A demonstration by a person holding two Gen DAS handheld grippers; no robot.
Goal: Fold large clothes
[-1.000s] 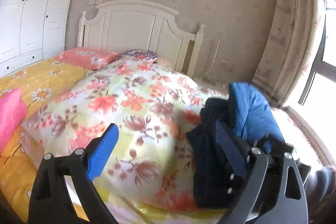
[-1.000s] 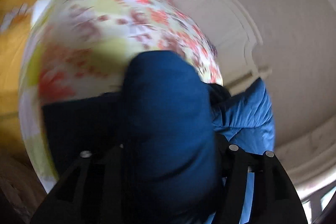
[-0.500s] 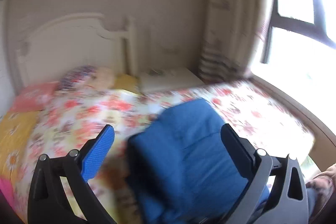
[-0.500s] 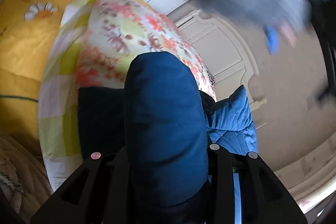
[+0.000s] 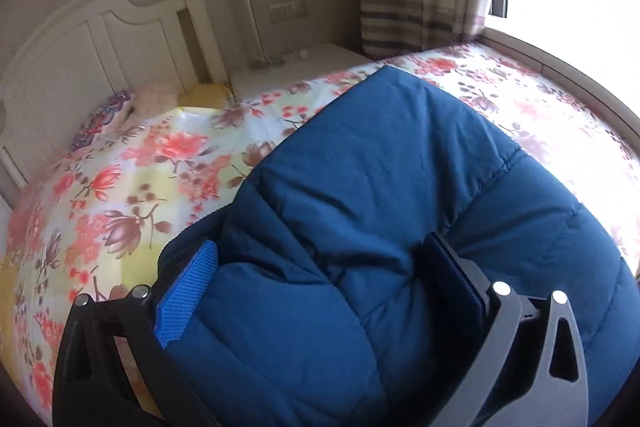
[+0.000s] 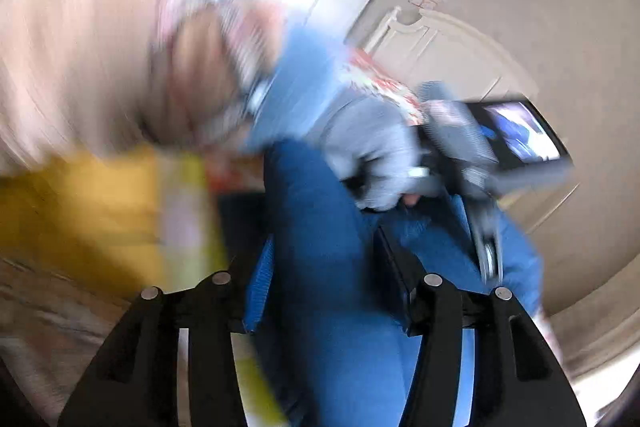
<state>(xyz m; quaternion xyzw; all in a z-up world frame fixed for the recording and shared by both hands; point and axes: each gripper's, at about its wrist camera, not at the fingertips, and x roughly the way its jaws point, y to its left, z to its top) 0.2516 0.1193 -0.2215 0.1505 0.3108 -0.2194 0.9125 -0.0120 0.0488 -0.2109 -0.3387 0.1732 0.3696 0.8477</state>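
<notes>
Left gripper (image 5: 320, 275): jaws spread to their widest, just been opening; a thick fold of the blue padded jacket (image 5: 380, 187) bulges between them, its bulk touching both pads. Jacket lies on the flowered quilt (image 5: 132, 187) of the bed, short of the white headboard (image 5: 92, 43). Right gripper (image 6: 324, 267): jaws half spread, just been opening further; a roll of the same jacket fills the gap. Blurred; cannot tell whether the pads press. Beyond it, a gloved hand (image 6: 372, 151).
</notes>
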